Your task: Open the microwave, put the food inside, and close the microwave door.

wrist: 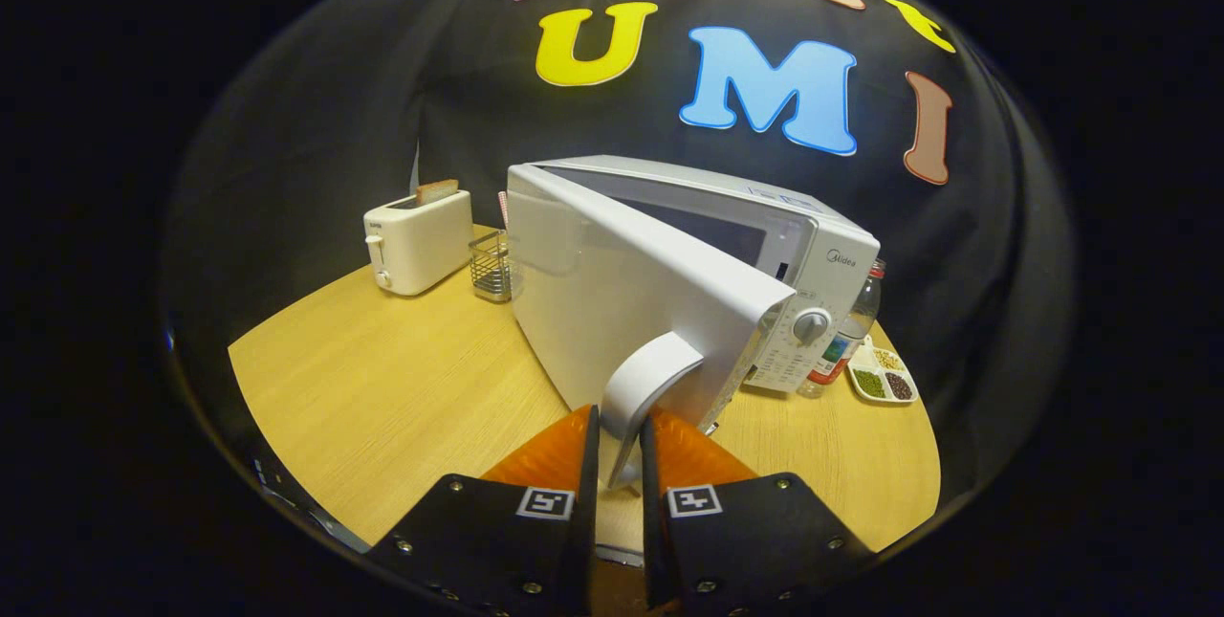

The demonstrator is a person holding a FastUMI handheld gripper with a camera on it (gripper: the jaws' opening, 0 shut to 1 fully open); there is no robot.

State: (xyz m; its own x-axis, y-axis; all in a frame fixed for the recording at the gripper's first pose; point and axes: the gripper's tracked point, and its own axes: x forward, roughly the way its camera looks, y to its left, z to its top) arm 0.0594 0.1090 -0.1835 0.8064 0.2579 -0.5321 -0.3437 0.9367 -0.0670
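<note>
Your gripper point(620, 450) has its two fingers drawn in narrow on either side of the curved white plastic door handle point(643, 387), and both seem to press its faces, though the fisheye bend makes the contact hard to confirm. That handle stands upright at the free edge of the smooth white microwave door point(622, 301), which is swung partly open toward you, hinged on the side nearer the toaster, its long axis running from the hinge out to your fingers. The boxy white microwave point(813, 234) sits on the round pale wood-grain table point(382, 387), its grey round dial point(811, 324) and printed control panel facing you just beyond the door's edge. Beyond the door's hinge side stand a small wire mesh basket point(490, 265) and a cream plastic toaster point(418, 240) with a brown slice point(436, 190) upright in its slot. Past the panel, a clear bottle point(851, 330) stands just beside a white divided dish point(884, 380) of dark and green grains.
</note>
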